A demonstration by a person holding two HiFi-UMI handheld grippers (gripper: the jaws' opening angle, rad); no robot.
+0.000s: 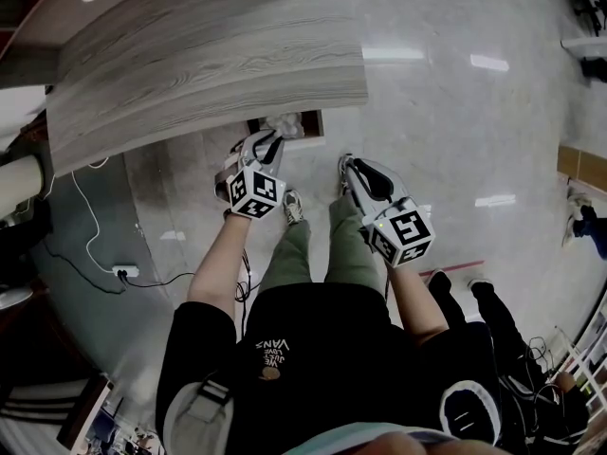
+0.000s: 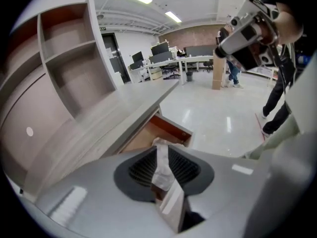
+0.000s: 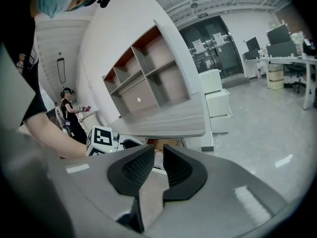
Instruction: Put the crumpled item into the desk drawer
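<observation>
My left gripper (image 1: 272,140) is shut on a white crumpled item (image 1: 283,123), holding it at the mouth of the open desk drawer (image 1: 309,133) under the front edge of the wood-grain desk (image 1: 209,55). In the left gripper view the crumpled item (image 2: 161,166) is pinched between the ribbed pads, with the brown-lined drawer (image 2: 173,129) just beyond. My right gripper (image 1: 347,168) hangs to the right of the drawer over the floor. Its jaws (image 3: 157,165) are shut on nothing. The left gripper's marker cube (image 3: 101,137) shows in the right gripper view.
A shelf unit (image 2: 69,68) rises behind the desk. A power strip (image 1: 123,273) and its white cable lie on the floor left of my legs. A white cabinet (image 3: 215,100) stands past the desk's end. Another person (image 1: 493,330) stands close at my right.
</observation>
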